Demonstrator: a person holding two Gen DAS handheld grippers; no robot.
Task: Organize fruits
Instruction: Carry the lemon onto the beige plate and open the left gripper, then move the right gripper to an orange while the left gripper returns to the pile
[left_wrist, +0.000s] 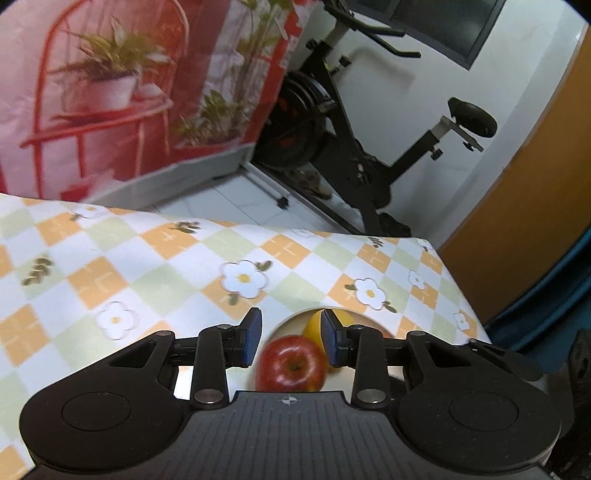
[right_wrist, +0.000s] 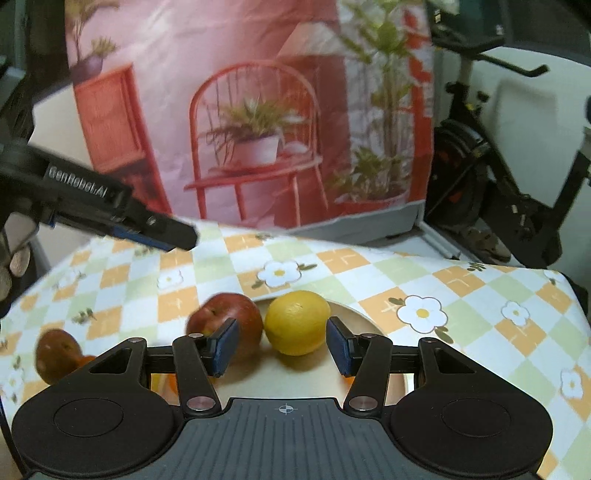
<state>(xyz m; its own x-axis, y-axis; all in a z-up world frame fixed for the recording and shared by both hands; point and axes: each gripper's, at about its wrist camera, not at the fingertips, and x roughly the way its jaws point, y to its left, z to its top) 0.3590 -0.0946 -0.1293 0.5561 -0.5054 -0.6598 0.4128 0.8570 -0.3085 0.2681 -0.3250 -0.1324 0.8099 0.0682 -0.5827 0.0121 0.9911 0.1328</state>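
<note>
A red apple (left_wrist: 291, 363) and a yellow citrus fruit (left_wrist: 314, 325) lie on a pale plate (left_wrist: 286, 323) on the checked flowered tablecloth. My left gripper (left_wrist: 291, 338) hovers above them, open, its blue pads touching neither fruit. In the right wrist view the same apple (right_wrist: 225, 314) and yellow fruit (right_wrist: 297, 321) sit side by side on the plate (right_wrist: 356, 314). My right gripper (right_wrist: 282, 347) is open just in front of them, holding nothing. A brownish-red fruit (right_wrist: 57, 354) lies off the plate at the left. The left gripper (right_wrist: 177, 236) shows at upper left.
Something orange (right_wrist: 166, 384) peeks out under my right gripper's linkage. An exercise bike (left_wrist: 369, 147) stands beyond the table's far edge, beside a printed backdrop (left_wrist: 129, 92) of a red chair and plants. A wooden door (left_wrist: 535, 184) is at the right.
</note>
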